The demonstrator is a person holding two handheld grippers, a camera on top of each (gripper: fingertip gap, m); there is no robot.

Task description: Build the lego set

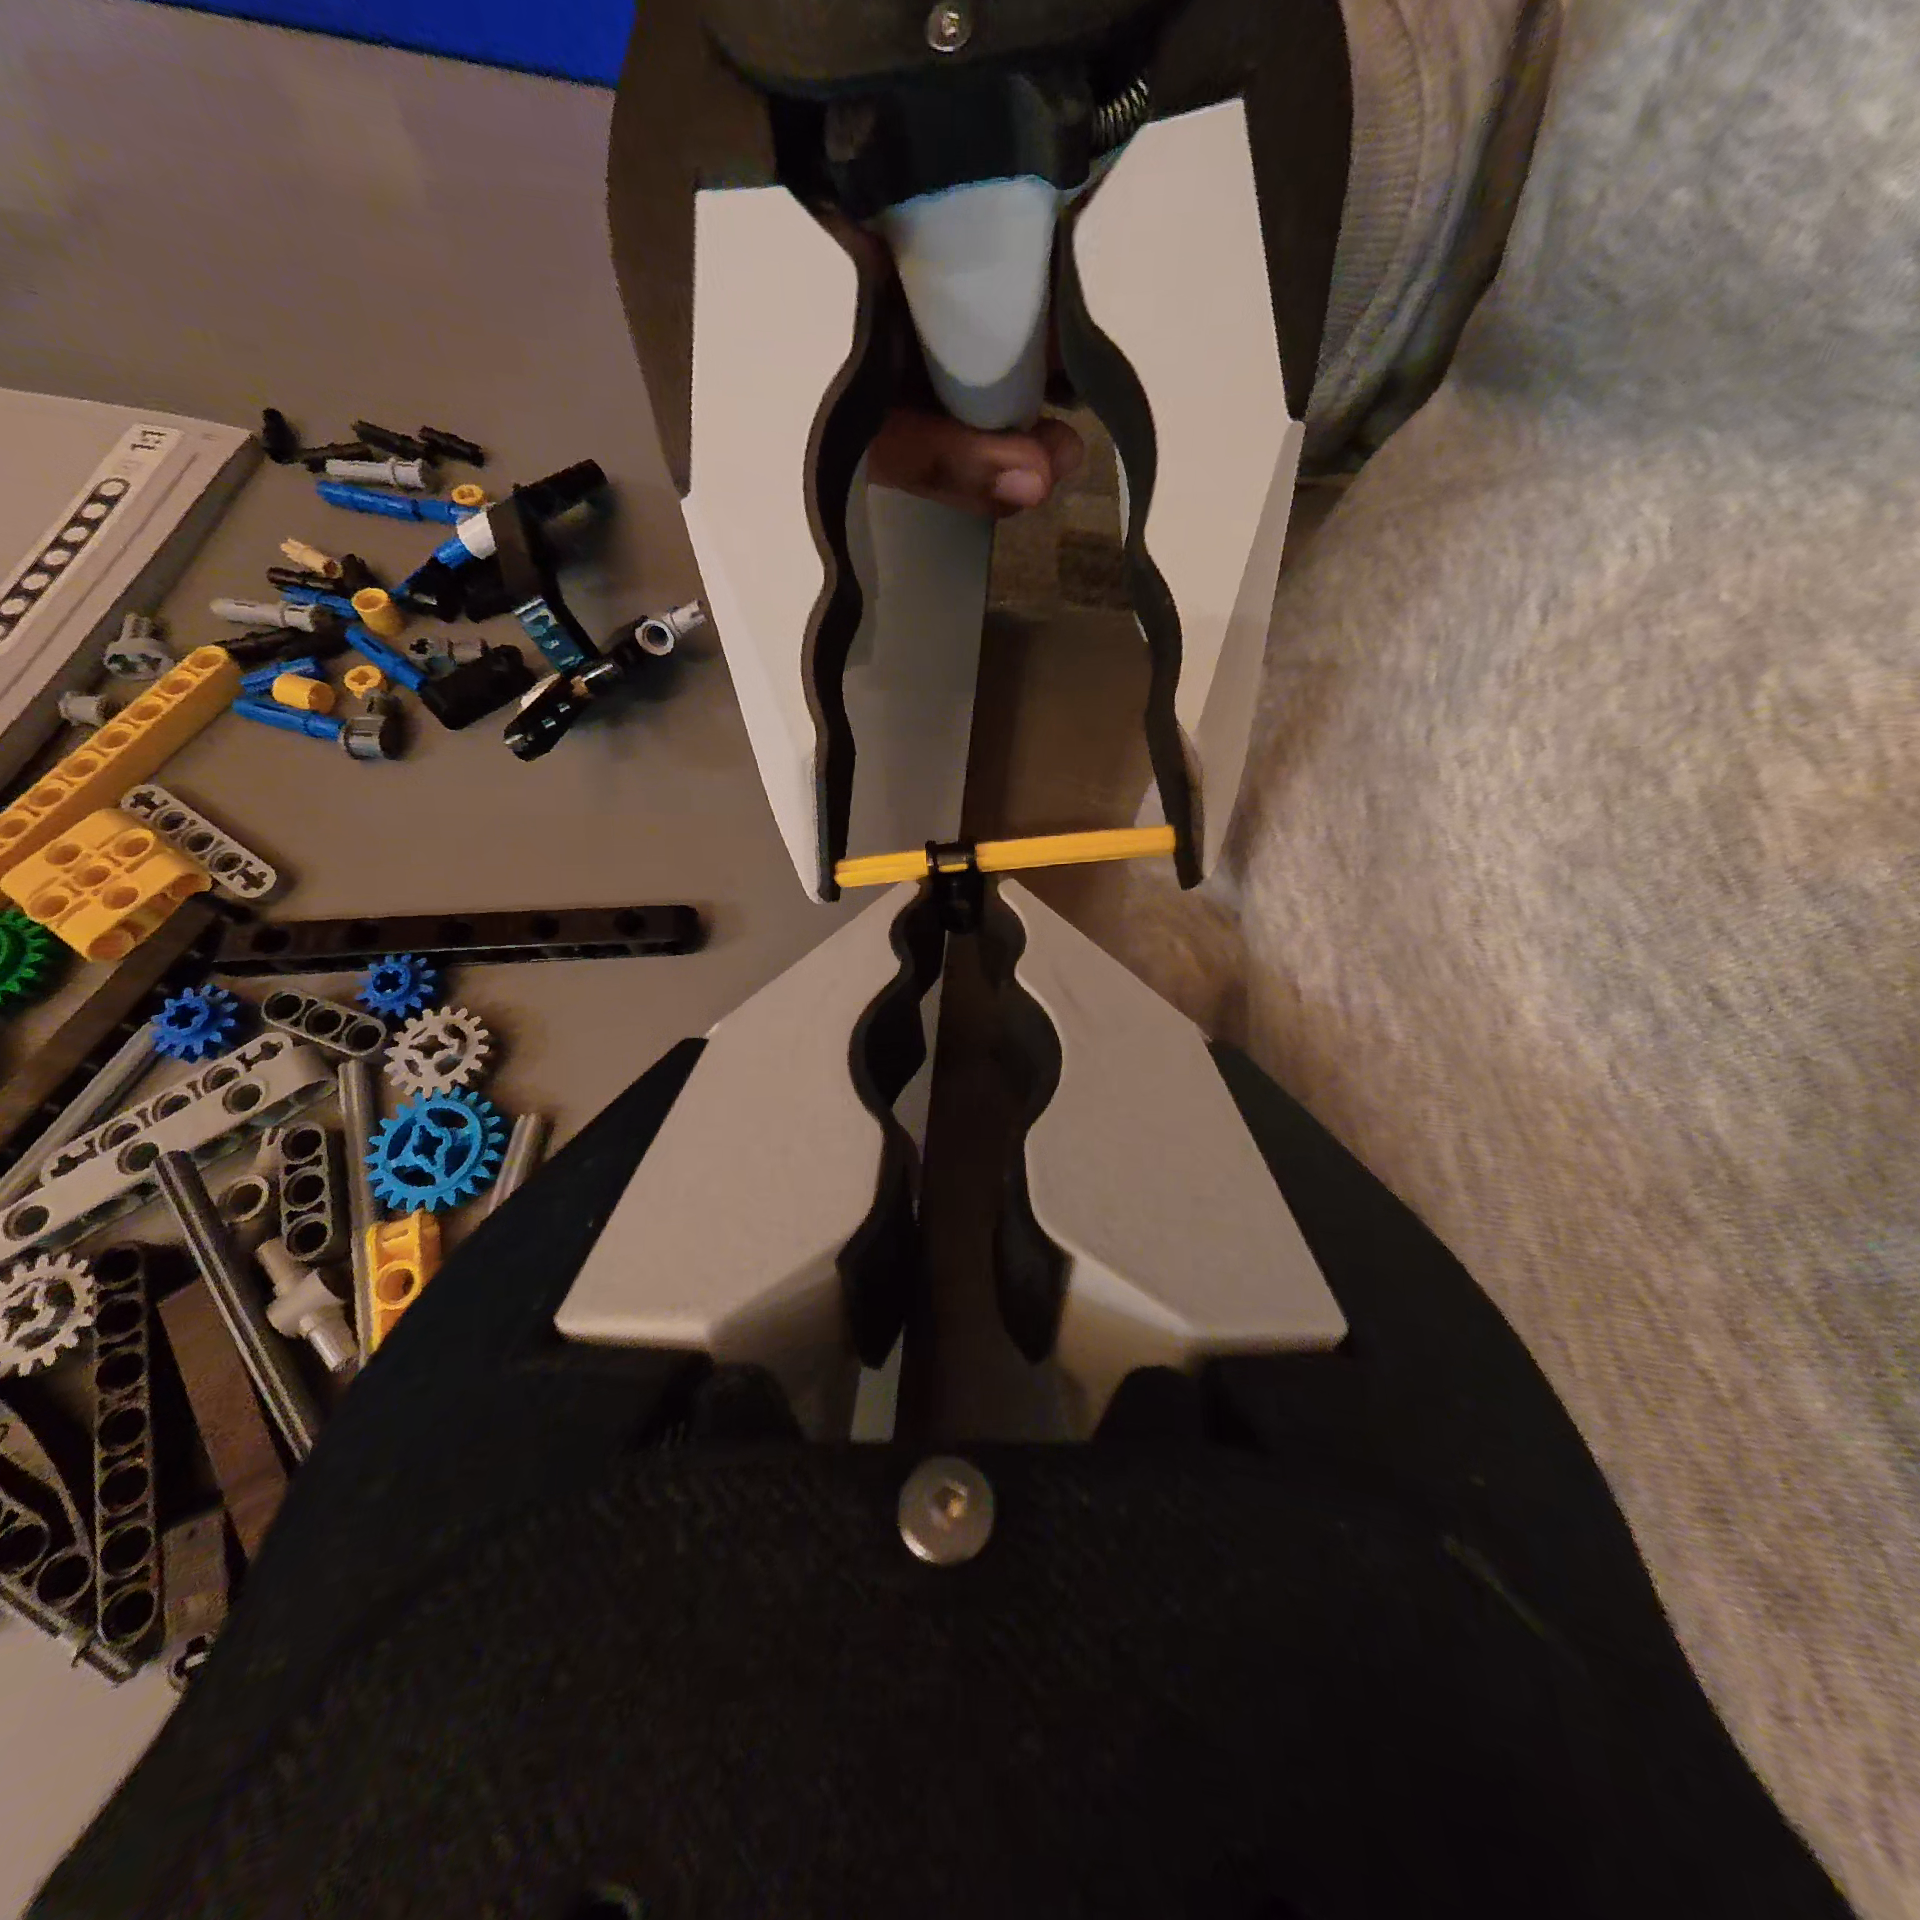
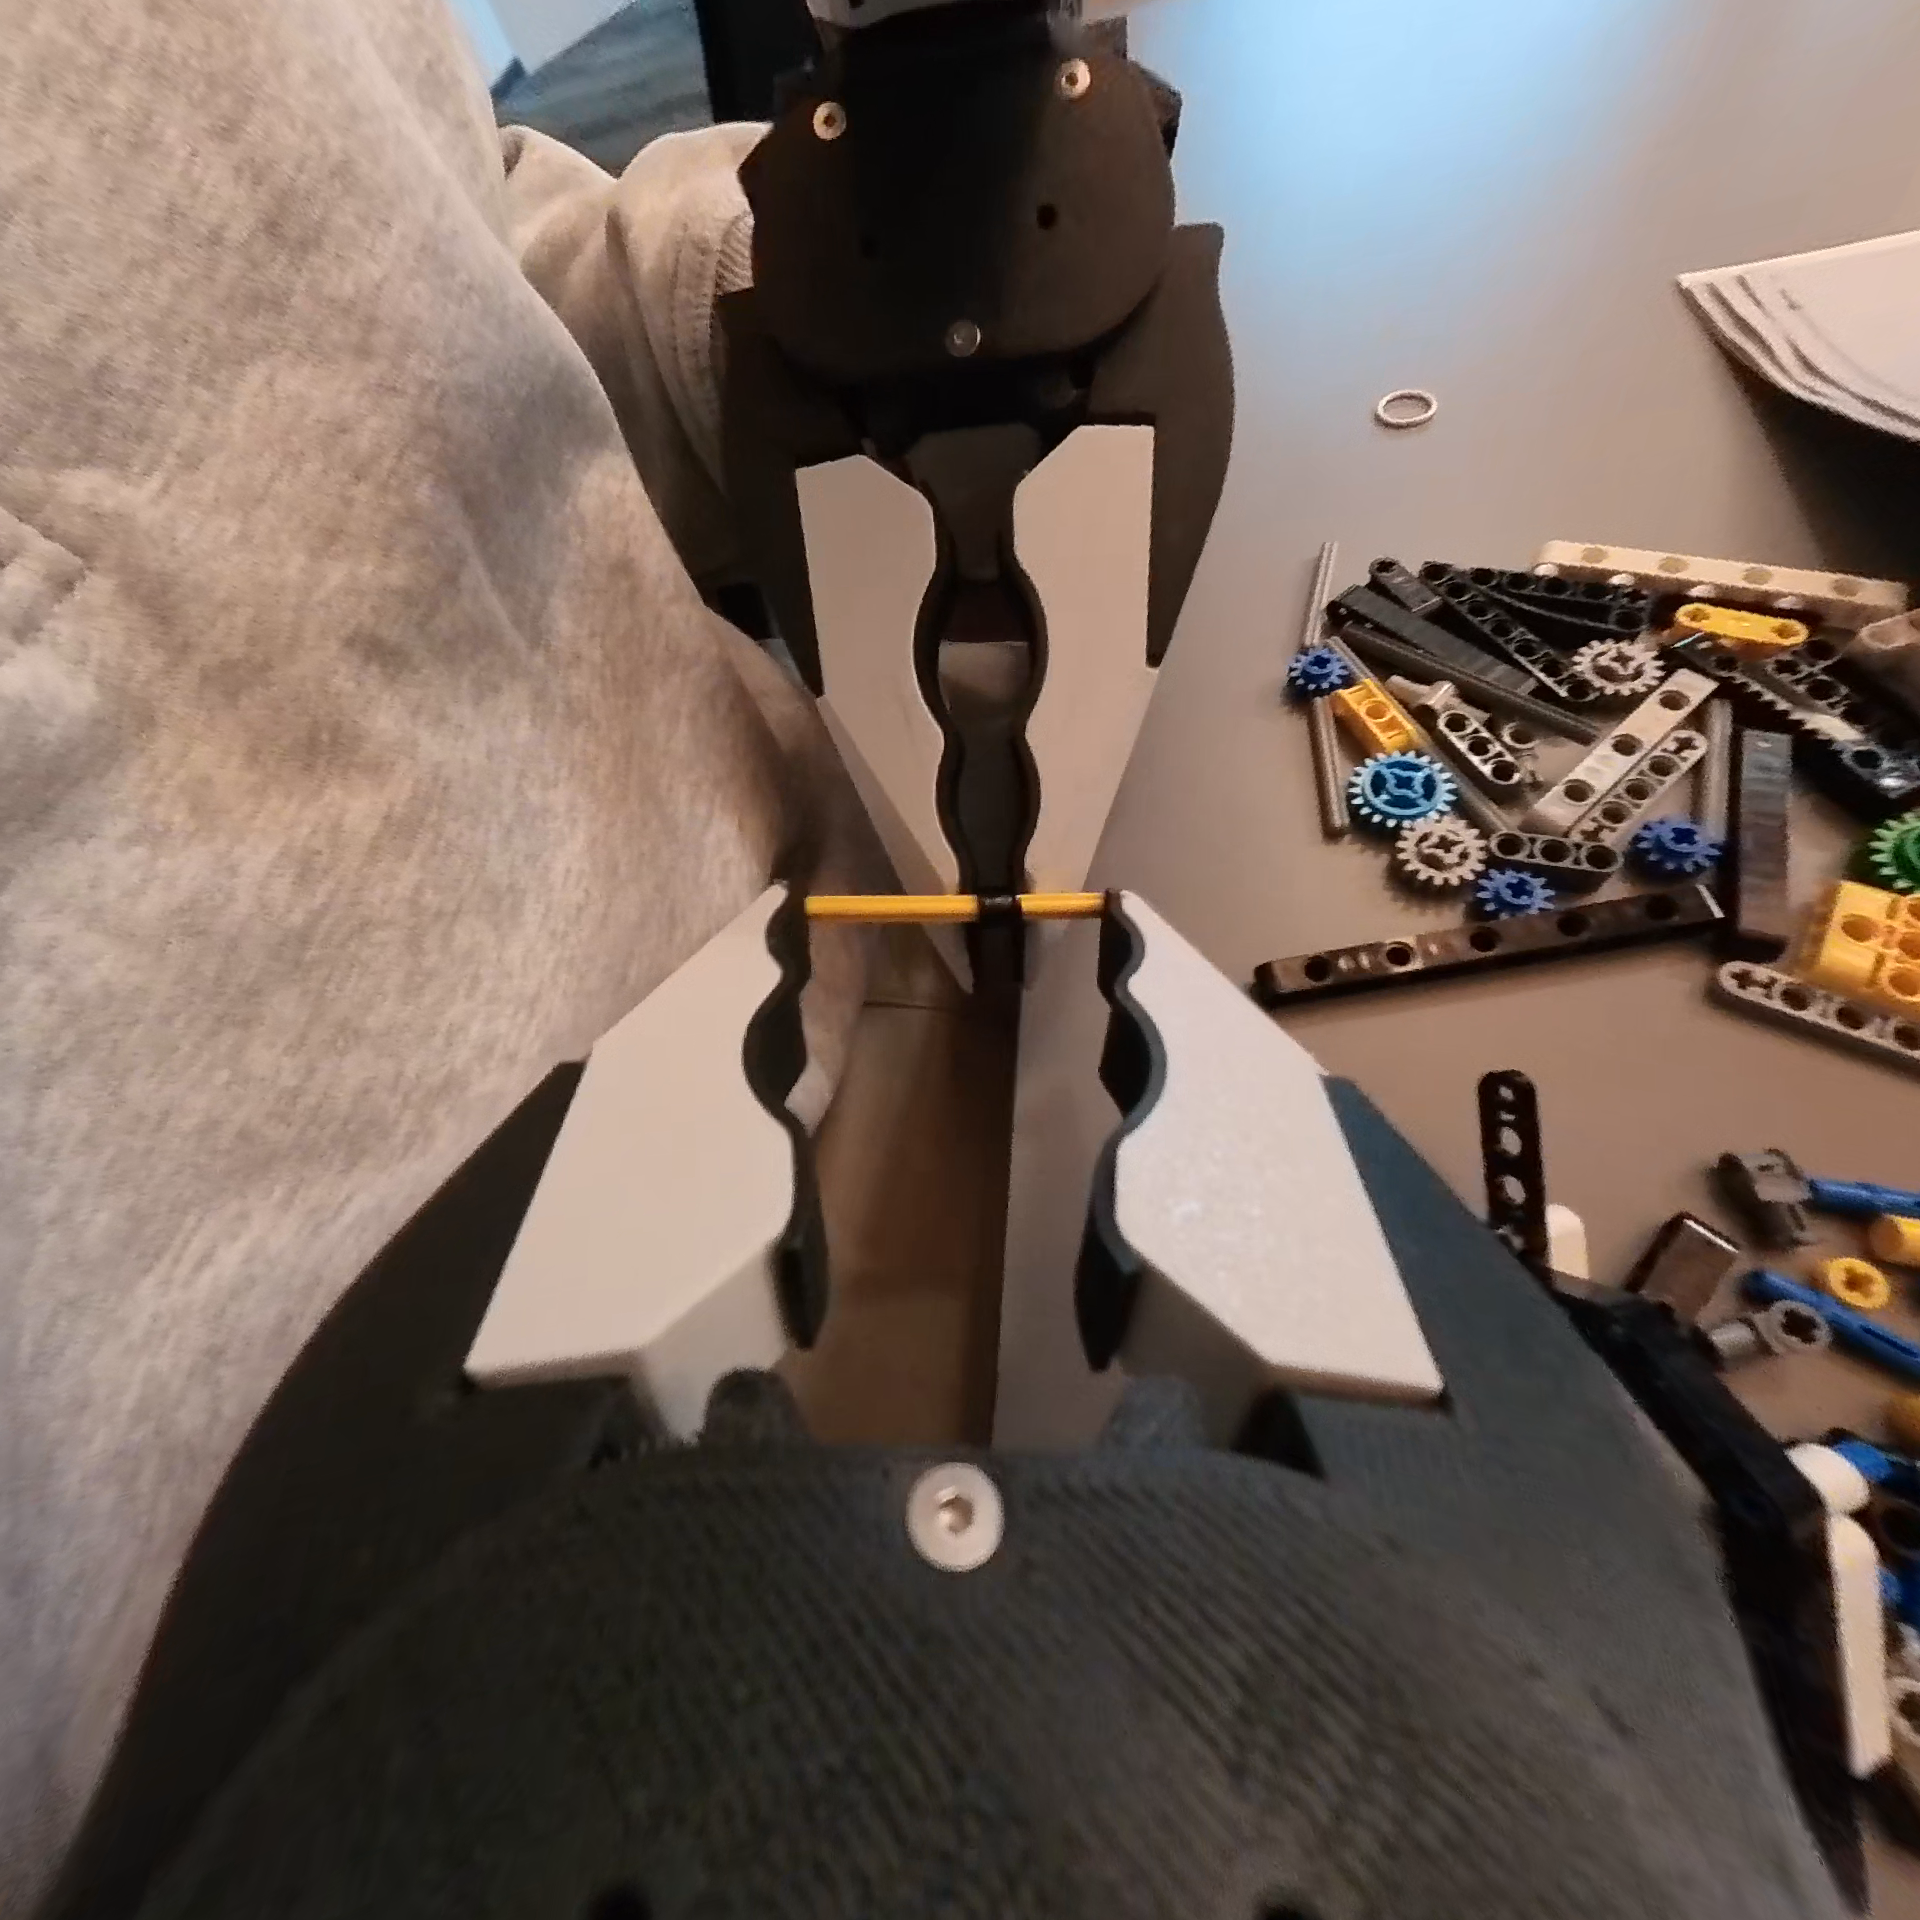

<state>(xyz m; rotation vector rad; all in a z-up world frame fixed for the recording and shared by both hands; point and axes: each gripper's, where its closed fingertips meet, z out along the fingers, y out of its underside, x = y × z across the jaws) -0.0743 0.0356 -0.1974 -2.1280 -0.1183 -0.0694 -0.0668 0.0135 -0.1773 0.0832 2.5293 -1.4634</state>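
Left gripper (image 1: 961, 914): jaws closed tight on a small black connector (image 1: 958, 883) threaded onto a yellow axle (image 1: 1081, 850), held in the air off the edge of the grey surface (image 1: 468, 260), in front of a person's grey sweatshirt (image 1: 1610, 831). Right gripper (image 2: 956, 914): jaws wide apart, the yellow axle spanning them end to end, each tip touching 1 end. Loose stock on the surface: blue gears (image 1: 434, 1148), grey gears (image 1: 436, 1049), black beams (image 1: 457, 935), yellow beams (image 1: 104, 758), blue pins (image 1: 390, 504), plus an instruction booklet (image 1: 83, 540).
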